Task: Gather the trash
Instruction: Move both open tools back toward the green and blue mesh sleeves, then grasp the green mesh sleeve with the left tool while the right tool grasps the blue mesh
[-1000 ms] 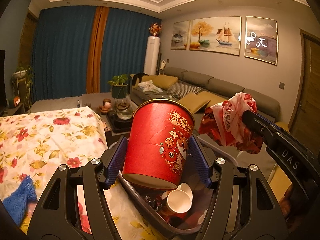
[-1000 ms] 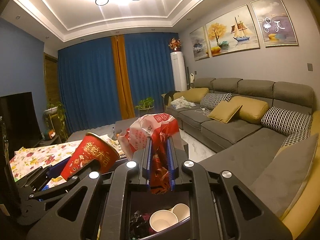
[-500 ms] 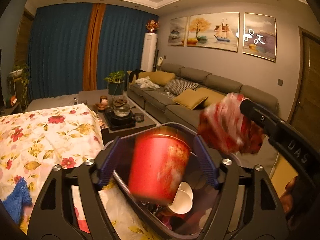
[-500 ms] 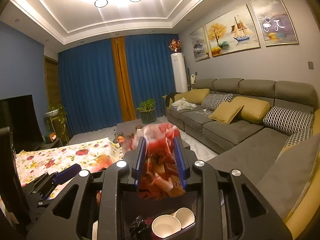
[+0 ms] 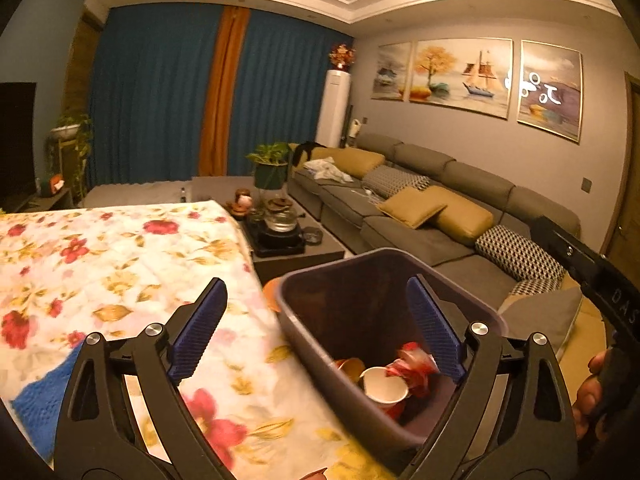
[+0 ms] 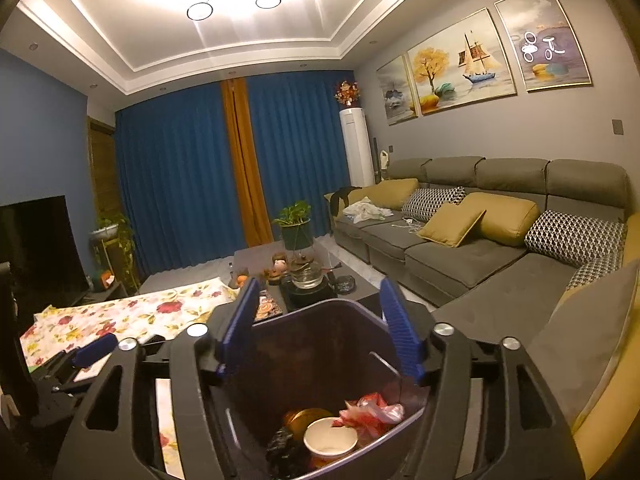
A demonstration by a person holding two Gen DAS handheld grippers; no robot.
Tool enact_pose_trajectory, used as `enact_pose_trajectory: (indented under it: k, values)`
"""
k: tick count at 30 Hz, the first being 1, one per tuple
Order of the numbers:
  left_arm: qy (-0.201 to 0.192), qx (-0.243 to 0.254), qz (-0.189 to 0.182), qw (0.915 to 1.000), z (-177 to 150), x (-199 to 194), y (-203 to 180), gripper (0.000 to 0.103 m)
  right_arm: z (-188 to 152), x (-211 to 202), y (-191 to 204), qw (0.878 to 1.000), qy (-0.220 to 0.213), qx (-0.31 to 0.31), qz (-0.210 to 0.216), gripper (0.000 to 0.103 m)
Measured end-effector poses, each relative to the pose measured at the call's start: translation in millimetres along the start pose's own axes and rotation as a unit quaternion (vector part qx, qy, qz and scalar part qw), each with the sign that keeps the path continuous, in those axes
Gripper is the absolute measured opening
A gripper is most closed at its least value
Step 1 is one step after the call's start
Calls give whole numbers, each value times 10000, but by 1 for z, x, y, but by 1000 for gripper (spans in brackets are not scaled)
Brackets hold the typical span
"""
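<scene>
Tongs, left gripper (image 5: 316,328) and right gripper (image 6: 318,328), are gaping empty over a trash bin (image 5: 308,276) sitting beside a floral tablecloth (image 5: 120,264), a grey sofa (image 6: 460,256) lining the living-room wall.

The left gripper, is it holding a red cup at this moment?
No, the left gripper is open and empty; a white paper cup lies in the trash bin.

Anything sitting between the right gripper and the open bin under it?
Nothing visible. The right gripper is open directly above the bin, with no lid on it. Inside lie a white cup, a red wrapper and other trash.
</scene>
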State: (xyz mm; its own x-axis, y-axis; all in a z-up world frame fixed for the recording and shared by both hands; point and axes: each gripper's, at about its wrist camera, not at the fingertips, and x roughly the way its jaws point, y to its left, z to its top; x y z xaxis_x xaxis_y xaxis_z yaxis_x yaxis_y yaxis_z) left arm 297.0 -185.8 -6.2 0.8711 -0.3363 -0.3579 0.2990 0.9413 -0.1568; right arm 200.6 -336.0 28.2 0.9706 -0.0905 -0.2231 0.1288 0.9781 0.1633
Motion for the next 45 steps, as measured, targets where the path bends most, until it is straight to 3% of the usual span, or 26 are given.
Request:
enact_pose_trajectory:
  k: [5, 14, 23, 31, 36, 45]
  values:
    - [-94, -43, 268, 9996, -1, -28, 21, 90, -6, -9, 17, 9999, 40, -33, 118, 75]
    - [-246, -40, 977, 9949, -7, -85, 80, 90, -17, -18, 66, 9977, 207, -329, 558, 77]
    - [-245, -355, 2021, 9784, -24, -135, 176, 90, -42, -19, 152, 9877, 527, -834, 1212, 77]
    - [-137, -567, 2658, 9623, -34, -162, 241, 90, -65, -9, 218, 9779, 836, -1149, 1536, 77]
    - [10, -832, 2868, 9544, -42, -169, 274, 90, -73, -1, 239, 9762, 923, -1173, 1574, 77]
    - [233, -1130, 2908, 9498, -49, -161, 303, 90, -84, 7, 261, 9740, 1009, -1264, 1589, 77]
